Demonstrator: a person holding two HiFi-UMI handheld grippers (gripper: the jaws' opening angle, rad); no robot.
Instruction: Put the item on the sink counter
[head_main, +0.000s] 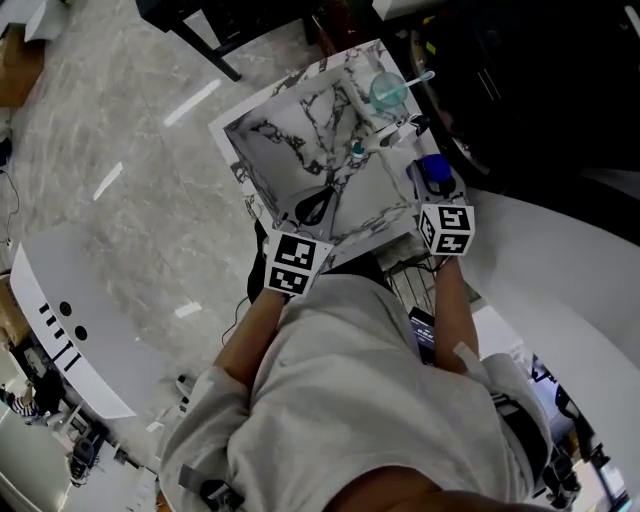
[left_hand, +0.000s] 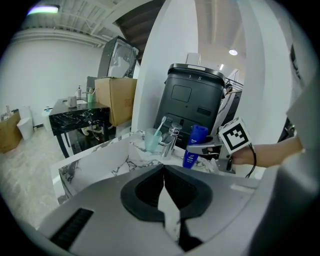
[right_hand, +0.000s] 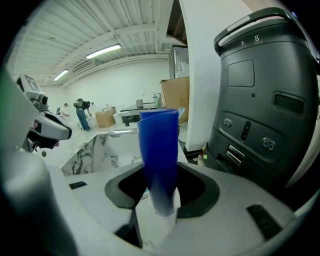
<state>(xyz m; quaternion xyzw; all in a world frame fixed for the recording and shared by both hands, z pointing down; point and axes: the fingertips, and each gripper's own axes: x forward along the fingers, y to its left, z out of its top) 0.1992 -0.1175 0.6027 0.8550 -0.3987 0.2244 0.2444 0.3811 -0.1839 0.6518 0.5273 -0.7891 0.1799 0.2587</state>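
Observation:
A blue tube (right_hand: 159, 150) stands upright between the jaws of my right gripper (right_hand: 159, 194), which is shut on its lower end. In the head view the blue tube (head_main: 434, 170) hangs over the right rim of the marble sink counter (head_main: 262, 112), just right of the chrome faucet (head_main: 378, 140). A teal cup (head_main: 388, 92) with a toothbrush stands on the counter's far corner. My left gripper (head_main: 313, 206) hovers over the basin's near side, jaws shut and empty. The left gripper view shows the blue tube (left_hand: 194, 146) in the right gripper (left_hand: 204, 148), beside the cup (left_hand: 153, 140).
A tall black machine (left_hand: 192, 97) stands right behind the sink, close to the right gripper (head_main: 437, 186). A white curved panel (head_main: 70, 310) lies at the left. Farther off are a black marble table (left_hand: 82, 116) and a cardboard box (left_hand: 116, 96).

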